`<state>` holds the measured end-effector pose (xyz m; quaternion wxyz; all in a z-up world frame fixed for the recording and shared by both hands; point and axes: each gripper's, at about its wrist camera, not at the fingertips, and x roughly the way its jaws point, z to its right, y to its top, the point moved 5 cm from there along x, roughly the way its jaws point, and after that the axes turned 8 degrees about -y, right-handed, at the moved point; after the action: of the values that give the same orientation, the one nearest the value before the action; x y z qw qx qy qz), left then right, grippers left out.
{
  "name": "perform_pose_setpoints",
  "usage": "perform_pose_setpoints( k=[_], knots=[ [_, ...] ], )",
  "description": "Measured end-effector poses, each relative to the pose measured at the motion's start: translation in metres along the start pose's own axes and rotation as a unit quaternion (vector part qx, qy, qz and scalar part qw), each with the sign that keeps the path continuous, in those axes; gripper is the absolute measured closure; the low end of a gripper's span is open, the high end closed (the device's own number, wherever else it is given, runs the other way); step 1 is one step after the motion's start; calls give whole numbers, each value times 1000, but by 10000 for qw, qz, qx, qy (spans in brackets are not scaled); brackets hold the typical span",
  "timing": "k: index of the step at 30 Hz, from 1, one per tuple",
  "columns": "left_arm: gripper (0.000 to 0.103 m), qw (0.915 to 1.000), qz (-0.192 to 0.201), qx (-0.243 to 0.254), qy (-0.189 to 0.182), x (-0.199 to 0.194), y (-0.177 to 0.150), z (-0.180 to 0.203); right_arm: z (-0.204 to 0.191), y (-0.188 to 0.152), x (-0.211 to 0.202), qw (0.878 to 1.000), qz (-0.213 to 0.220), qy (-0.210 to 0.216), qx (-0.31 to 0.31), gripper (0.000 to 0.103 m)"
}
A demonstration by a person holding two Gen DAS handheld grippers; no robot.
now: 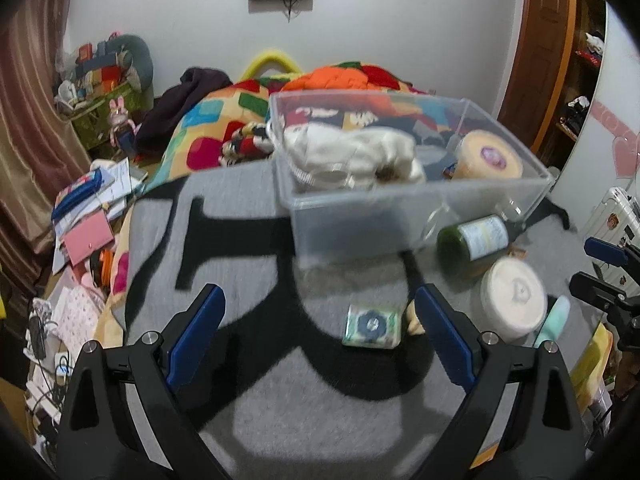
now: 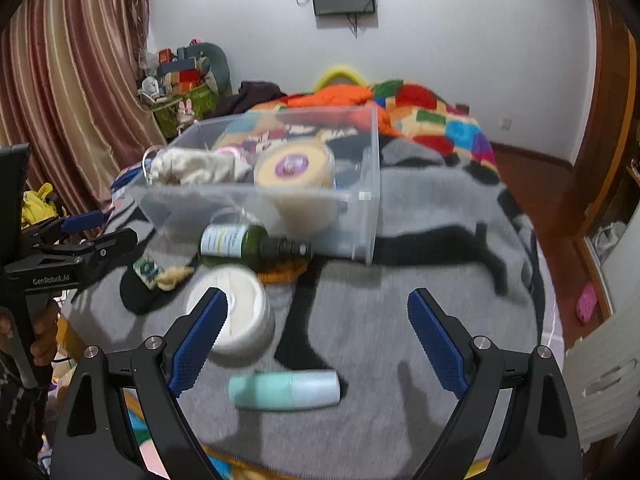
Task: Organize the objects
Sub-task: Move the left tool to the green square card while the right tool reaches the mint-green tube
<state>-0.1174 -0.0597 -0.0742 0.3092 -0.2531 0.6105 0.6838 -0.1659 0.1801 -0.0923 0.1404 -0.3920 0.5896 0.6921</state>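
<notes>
The right claw (image 2: 318,330) stands spread wide with nothing between its blue pads. Just below its tips a mint tube (image 2: 285,389) lies flat on the grey blanket (image 2: 420,240); touching the left pad's outer side is a white round tub (image 2: 232,320). Beyond that, a green bottle (image 2: 248,242) lies on its side against the near wall of the clear bin (image 2: 372,184), which already holds a cream cloth (image 2: 192,168) and a yellow roll (image 2: 294,168).

The left claw (image 1: 320,320) is likewise spread and empty. A small green packet (image 1: 372,326) sits just inside its right pad, and the clear bin lies farther ahead.

I judge the step in hand to be the reach: both claws lean toward loose things that are not yet binned. Next, the right claw should settle over the mint tube so the pads bracket its narrow sides, then close and lift it toward the bin; the left could take the packet likewise.
</notes>
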Motion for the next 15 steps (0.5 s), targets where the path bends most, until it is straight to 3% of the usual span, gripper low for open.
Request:
perform_pose_setpoints(
  k=[15],
  knots=[
    [7,9997,-225,-34,92,11,-31,-7,-6,-40,13,9988,-471,117,0,13]
  ],
)
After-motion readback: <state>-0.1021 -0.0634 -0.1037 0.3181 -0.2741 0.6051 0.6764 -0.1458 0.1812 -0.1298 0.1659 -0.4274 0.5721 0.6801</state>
